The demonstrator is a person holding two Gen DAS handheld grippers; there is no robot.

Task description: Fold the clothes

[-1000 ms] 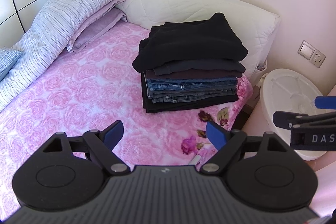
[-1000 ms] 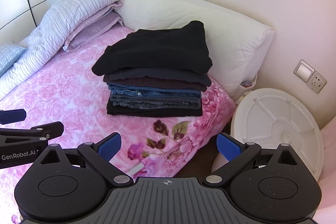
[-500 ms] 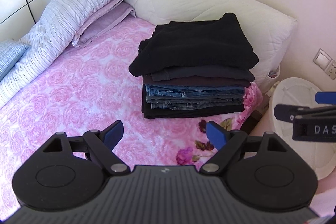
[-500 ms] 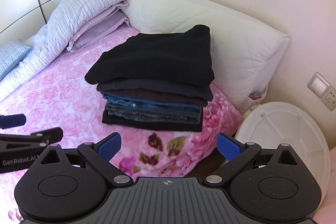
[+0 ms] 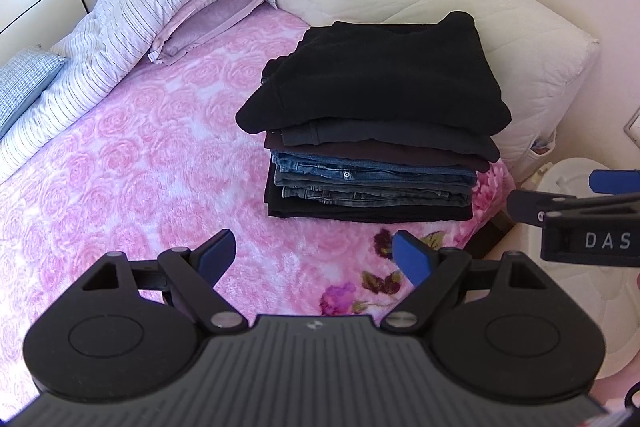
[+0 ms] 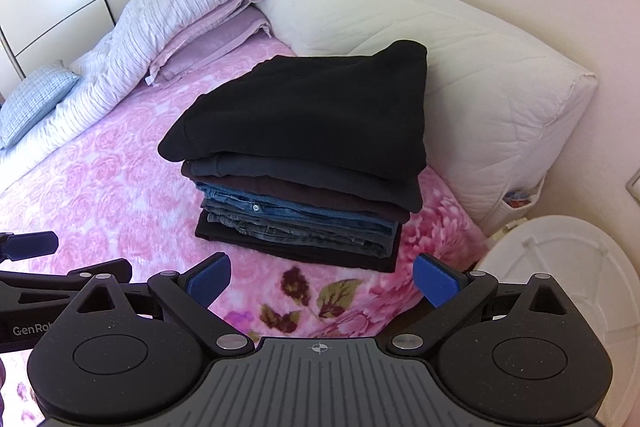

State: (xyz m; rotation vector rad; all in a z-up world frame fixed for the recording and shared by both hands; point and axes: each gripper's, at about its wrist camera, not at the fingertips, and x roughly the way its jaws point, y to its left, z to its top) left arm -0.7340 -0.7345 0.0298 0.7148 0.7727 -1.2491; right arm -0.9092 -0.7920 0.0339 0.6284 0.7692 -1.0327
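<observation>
Hovering spread and empty, the left gripper (image 5: 314,253) and right gripper (image 6: 322,281) face the neat stack of dark folded clothes (image 5: 372,131) straight ahead, its long side crosswise, the right one nearer.

Pretty bright, soft daylight in both views, no harsh glare. The black top of the clothes stack (image 5: 384,83) is so dark its folds barely show; a faint shadow sits under the stack's base. Heavy fisheye bending toward the edges, corners vignetted, focus mostly sharp

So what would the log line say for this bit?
left gripper: open, empty | right gripper: open, empty | stack of folded clothes: on pink blanket, untouched
</observation>
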